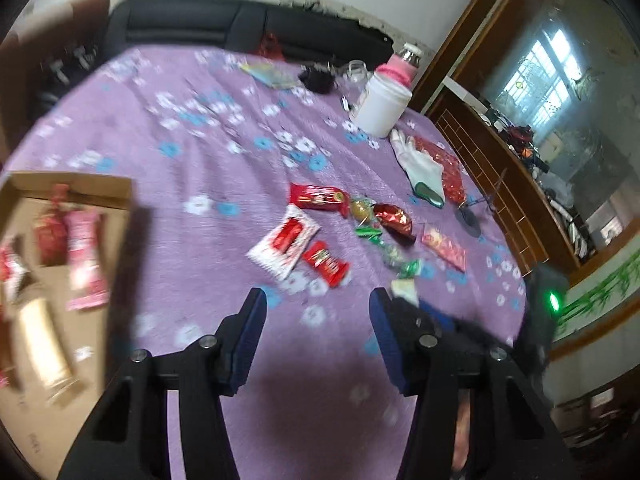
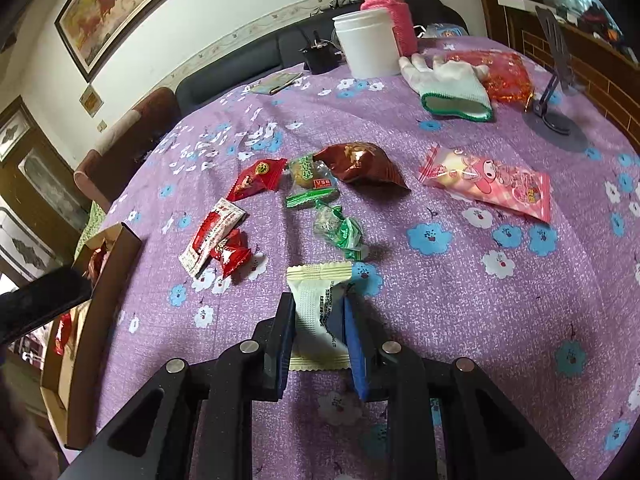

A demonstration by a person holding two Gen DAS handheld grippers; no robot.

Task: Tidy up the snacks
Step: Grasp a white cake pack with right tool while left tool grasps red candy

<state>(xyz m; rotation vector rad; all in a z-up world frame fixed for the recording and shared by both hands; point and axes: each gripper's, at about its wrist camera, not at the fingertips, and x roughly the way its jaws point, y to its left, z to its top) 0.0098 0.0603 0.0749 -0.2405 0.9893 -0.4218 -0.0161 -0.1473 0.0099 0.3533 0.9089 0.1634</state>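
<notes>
Snacks lie scattered across a purple flowered tablecloth (image 2: pixel 480 320), and nearest of all is a cream packet (image 2: pixel 318 312) pinched between the blue pads of the right gripper (image 2: pixel 318 320); its lower crimped edge pokes out beneath the pads, while small print along its right side is too fine to read. The left gripper (image 1: pixel 316 312) hangs with fingers spread wide and nothing between them, its view smeared by motion. At about ten o'clock from the left gripper sits a cardboard box (image 1: pixel 80 188), cut off by the frame edge, holding a pink bar (image 1: pixel 86 256), a gold stick (image 1: pixel 44 344) and some red wrappers too blurred to identify. Just beyond the cream packet, at twelve o'clock in the right wrist view, lies a green twisted candy (image 2: pixel 340 228), and at ten o'clock a white-and-red sachet (image 2: pixel 212 236) partly overlaps a small red packet (image 2: pixel 232 254). Further out sit a red square packet (image 2: pixel 258 178), a green-wrapped sweet (image 2: pixel 310 178) and a dark red foil pouch (image 2: pixel 360 162), touching in a row. At two o'clock, well apart, lies a pink cartoon packet (image 2: pixel 488 184). Farthest away stand a white tub (image 2: pixel 366 42) and a pink-sleeved jar (image 2: pixel 390 12), with a white glove (image 2: pixel 452 84) covering part of a red bag (image 2: pixel 506 74).
</notes>
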